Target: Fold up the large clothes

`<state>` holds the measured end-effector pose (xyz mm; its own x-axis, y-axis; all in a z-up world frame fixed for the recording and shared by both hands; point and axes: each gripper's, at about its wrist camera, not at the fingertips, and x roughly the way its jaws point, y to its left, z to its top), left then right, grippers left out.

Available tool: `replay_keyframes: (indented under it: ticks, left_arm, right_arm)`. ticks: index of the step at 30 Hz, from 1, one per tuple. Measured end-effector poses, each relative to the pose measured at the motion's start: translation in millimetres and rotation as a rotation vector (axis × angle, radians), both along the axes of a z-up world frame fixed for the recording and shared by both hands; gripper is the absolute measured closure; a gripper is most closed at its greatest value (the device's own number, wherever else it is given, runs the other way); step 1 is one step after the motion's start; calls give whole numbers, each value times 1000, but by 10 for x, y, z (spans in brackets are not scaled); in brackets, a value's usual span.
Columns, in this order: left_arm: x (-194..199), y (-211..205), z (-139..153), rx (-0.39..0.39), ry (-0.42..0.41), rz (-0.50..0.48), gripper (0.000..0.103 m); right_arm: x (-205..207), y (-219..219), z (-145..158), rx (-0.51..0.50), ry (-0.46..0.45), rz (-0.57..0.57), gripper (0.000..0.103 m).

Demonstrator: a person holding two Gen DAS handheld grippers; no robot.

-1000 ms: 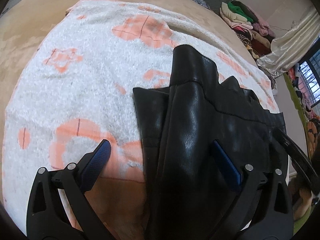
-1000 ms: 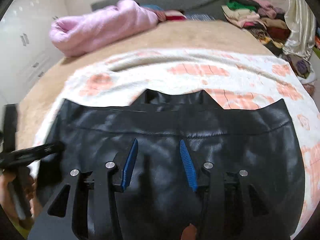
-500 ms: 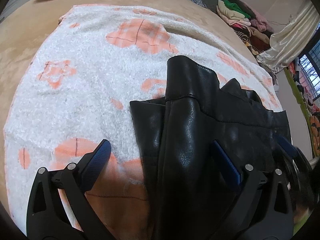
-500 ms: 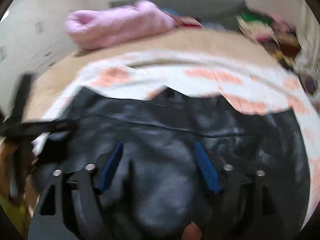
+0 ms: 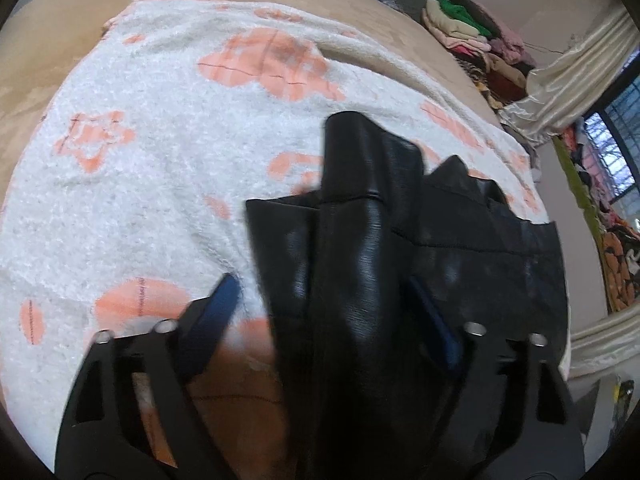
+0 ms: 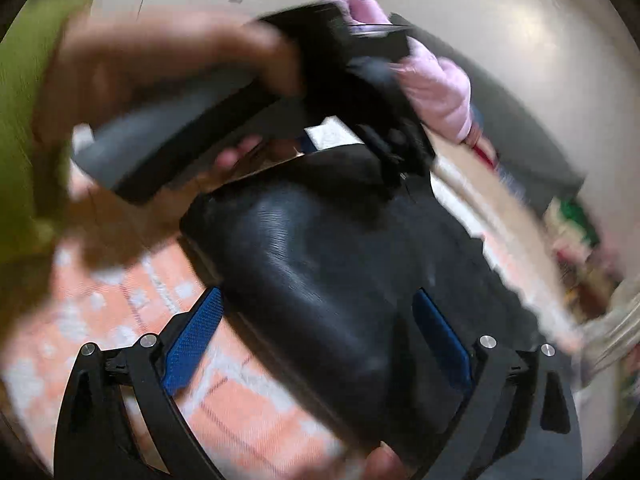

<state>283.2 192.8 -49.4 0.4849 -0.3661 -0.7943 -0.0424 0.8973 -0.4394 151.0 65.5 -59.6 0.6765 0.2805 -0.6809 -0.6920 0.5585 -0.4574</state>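
The left hand-held gripper [image 5: 324, 312] hangs low over a black leather garment [image 5: 360, 264], its blue-padded fingers [image 5: 210, 320] spread wide with a raised fold of the leather between them; whether the pads touch it is unclear. The garment lies on a white blanket with orange shapes [image 5: 168, 128], spread over a tan bed [image 5: 48, 60]. A pile of clothes [image 5: 472, 40] sits beyond, near pale curtains [image 5: 560, 80].

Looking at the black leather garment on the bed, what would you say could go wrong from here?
1. The black leather garment looks slick and stiff; with both the left gripper and the right gripper open around it, folds may spring back.
2. The fluffy blanket underneath could drag and bunch.
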Motion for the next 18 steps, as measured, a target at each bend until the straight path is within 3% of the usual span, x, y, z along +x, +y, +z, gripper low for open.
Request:
replay_keyframes:
  ticks: [4, 6, 7, 9, 11, 13, 15, 18]
  left_arm:
    - [-16, -6, 20, 1, -8, -5, 43]
    - [-26, 1, 41, -4, -15, -2, 49]
    - [-29, -2, 57, -4, -20, -3, 50]
    - [-40, 4, 88, -9, -25, 1, 55]
    - [-61, -6, 146, -11, -35, 6, 58]
    - [-91, -24, 236, -11, -54, 11, 60]
    - [-124, -48, 350, -31, -83, 4, 71]
    - [-191, -181, 624, -17, -156, 5, 72]
  right_arm:
    - [55, 103, -64, -21, -46, -11, 10]
    - [73, 112, -51, -23, -64, 2, 34]
    - [49, 135, -54, -37, -83, 18, 40]
    - [-99, 178, -64, -88, -165, 66, 64]
    - [-190, 180, -59, -118, -248, 81, 73]
    - [-177, 126, 9, -94, -263, 76, 77]
    - [-138, 44, 146, -50, -272, 65, 81]
    - [-75, -96, 375, 29, -269, 42, 82]
